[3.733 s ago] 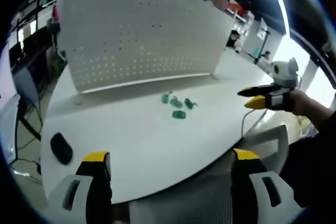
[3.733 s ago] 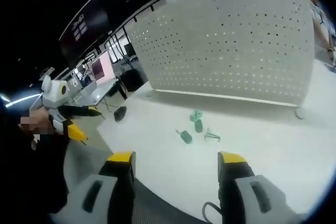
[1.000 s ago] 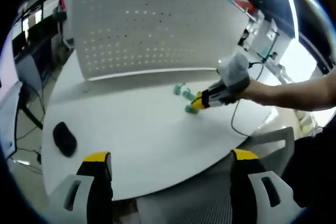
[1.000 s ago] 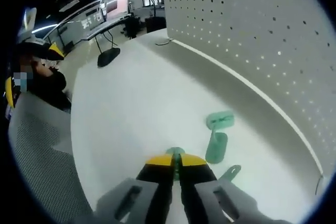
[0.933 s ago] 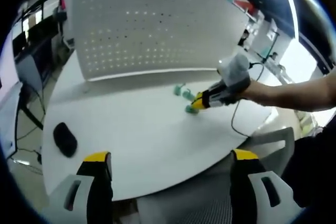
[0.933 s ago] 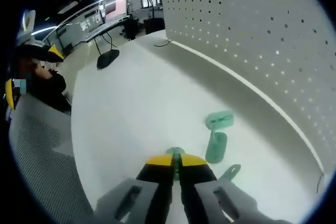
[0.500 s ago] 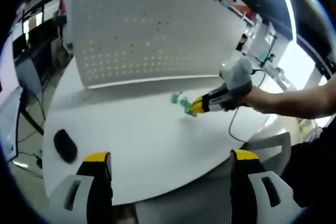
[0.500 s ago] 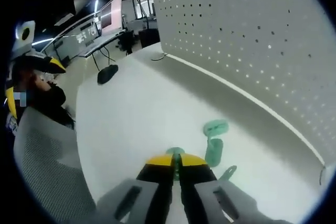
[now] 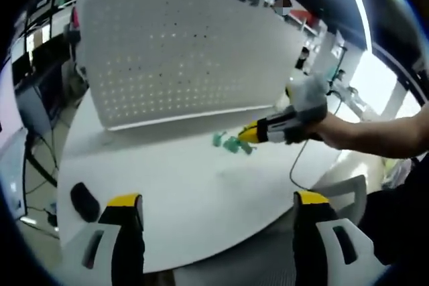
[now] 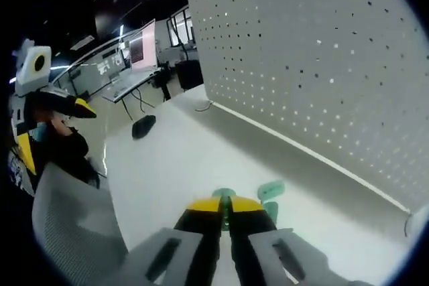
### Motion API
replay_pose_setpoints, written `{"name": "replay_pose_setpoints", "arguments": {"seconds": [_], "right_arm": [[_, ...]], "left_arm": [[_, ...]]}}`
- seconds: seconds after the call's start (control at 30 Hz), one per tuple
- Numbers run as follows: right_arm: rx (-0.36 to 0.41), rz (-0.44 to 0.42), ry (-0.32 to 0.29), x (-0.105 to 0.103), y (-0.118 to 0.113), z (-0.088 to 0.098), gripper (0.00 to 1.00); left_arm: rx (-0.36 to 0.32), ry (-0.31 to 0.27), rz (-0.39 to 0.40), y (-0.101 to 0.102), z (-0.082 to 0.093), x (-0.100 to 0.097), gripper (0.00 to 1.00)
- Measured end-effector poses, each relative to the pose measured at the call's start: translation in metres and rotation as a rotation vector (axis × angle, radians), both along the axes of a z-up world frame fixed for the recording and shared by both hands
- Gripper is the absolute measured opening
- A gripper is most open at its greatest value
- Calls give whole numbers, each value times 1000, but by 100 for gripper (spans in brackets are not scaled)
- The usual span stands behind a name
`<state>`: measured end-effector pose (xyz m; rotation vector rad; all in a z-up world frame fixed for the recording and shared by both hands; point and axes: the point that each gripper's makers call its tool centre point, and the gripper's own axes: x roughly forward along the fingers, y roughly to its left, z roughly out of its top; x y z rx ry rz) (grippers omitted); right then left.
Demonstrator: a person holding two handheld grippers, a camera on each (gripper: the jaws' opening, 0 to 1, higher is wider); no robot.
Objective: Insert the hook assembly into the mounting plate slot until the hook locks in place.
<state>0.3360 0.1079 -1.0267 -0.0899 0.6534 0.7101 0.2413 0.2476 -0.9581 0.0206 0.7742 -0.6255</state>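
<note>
Landmark: the pegboard (image 9: 181, 51), standing upright at the far side of the counter (image 9: 181, 185).

Nearest in the left gripper view: left hand-held gripper (image 9: 218, 216), jaws wide apart w/ nothing between them, hanging over the counter edge nearest the person, well short of the pegboard. Prob. held back so its camera takes in the whole workspace, as the task asks, and so it's free to help later.

Further in, btwn that edge and the pegboard foot: right hand-held gripper (image 9: 249, 132), reaching in from the right. In the right gripper view its jaws (image 10: 224, 211) are pressed together on a green hook (image 10: 224, 194); only a sliver of green shows above the tips, so the grip looks thin. It seems raised off the counter w/ tips aimed toward the pegboard face, likely carrying the hook up to a slot. Can't tell which slot.

Spare green parts (image 9: 226, 143) lie on the counter in front of the pegboard foot, just beside the right tips in the left gripper view. One of these (image 10: 270, 191) shows just past the held hook, nearer the pegboard.

Hook vs hand-held grippers: in the right one's tips, well apart from the left one, not yet at the pegboard.

Far left of the pegboard, near the counter edge: a dark mouse-like thing (image 9: 84, 201), clear of the work.
</note>
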Motion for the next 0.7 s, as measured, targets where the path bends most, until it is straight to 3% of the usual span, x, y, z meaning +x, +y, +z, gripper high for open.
{"name": "replay_pose_setpoints", "arguments": {"seconds": [0.37, 0.4, 0.47, 0.53, 0.63, 0.7], "right_arm": [[189, -108, -52, -5, 5, 58, 0], [201, -110, -59, -6, 7, 63, 0], [251, -126, -69, -8, 12, 75, 0], [338, -161, -40, -11, 17, 86, 0], [379, -165, -77, -16, 23, 107, 0], [411, -163, -89, -19, 29, 118, 0]], "left_arm": [[-64, -22, 20, -9, 12, 11, 88], [-72, -22, 16, -12, 13, 11, 86], [-103, -92, 37, -15, 25, 20, 70], [-118, -94, 35, -18, 30, 21, 64], [-145, -74, 33, -25, 32, 26, 72], [-149, -80, 27, -27, 33, 27, 69]]}}
